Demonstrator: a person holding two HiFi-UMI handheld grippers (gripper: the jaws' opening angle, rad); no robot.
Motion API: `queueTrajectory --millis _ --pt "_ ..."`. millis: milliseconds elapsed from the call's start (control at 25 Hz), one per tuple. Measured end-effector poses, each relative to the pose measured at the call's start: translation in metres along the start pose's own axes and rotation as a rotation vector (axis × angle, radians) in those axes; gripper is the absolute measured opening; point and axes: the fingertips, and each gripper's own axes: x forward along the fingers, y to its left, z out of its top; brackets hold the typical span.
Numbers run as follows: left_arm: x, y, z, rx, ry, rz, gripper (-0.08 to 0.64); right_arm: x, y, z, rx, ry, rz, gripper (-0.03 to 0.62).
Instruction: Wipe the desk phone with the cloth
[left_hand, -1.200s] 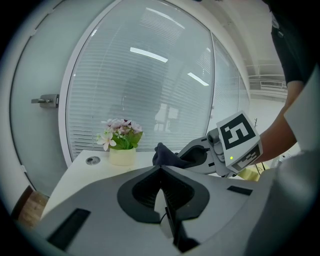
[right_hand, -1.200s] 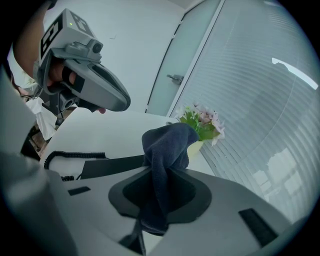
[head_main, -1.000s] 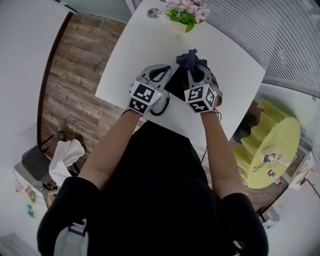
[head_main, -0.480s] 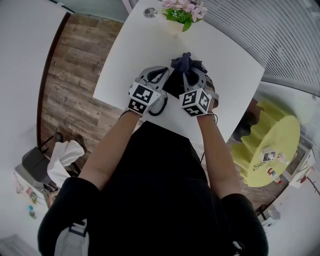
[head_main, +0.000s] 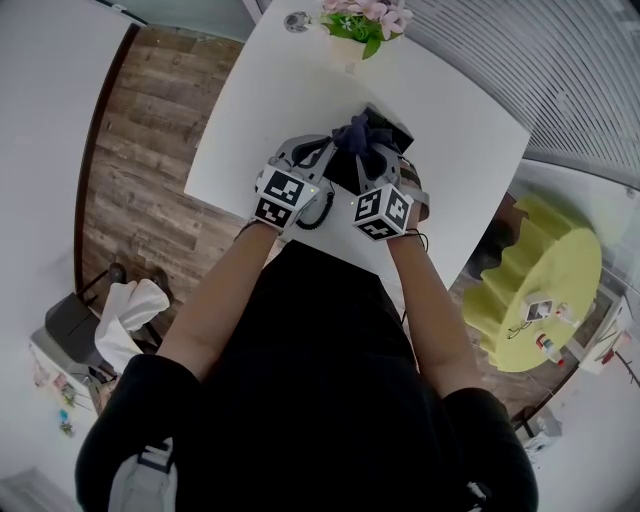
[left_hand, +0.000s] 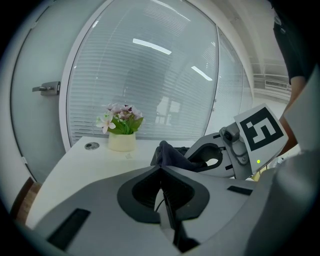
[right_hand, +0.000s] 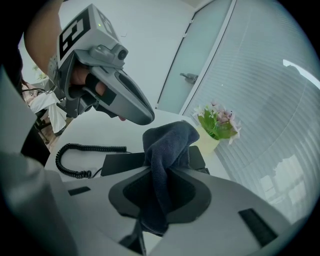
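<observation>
A black desk phone (head_main: 386, 127) lies on the white table (head_main: 270, 90); in the right gripper view its flat body (right_hand: 122, 162) shows below the jaws. My right gripper (head_main: 359, 152) (right_hand: 161, 176) is shut on a dark navy cloth (head_main: 352, 131) (right_hand: 167, 137), which bunches up over the phone. My left gripper (head_main: 326, 150) (left_hand: 161, 169) hovers just left of the cloth (left_hand: 167, 154), jaws shut with nothing seen between them. From the right gripper view, the left gripper (right_hand: 145, 116) hangs above the table, close to the cloth.
The phone's coiled cord (right_hand: 75, 161) (head_main: 325, 213) lies at the near side. A pot of pink flowers (head_main: 358, 28) (left_hand: 121, 135) and a round grommet (head_main: 295, 21) sit at the table's far end. Blinds cover the glass wall behind. A yellow round table (head_main: 545, 300) stands to the right.
My right gripper has carried the cloth leftward across the phone, close to the left gripper, so the phone's far right corner now shows. The left gripper has barely moved.
</observation>
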Motion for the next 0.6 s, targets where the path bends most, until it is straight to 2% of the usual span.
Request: queueTrajectory --millis 600 --pt "-0.002 -0.006 -0.029 -0.011 0.055 -0.003 0.011 0.0 0.04 -0.006 -0.026 0.024 0.086 0.083"
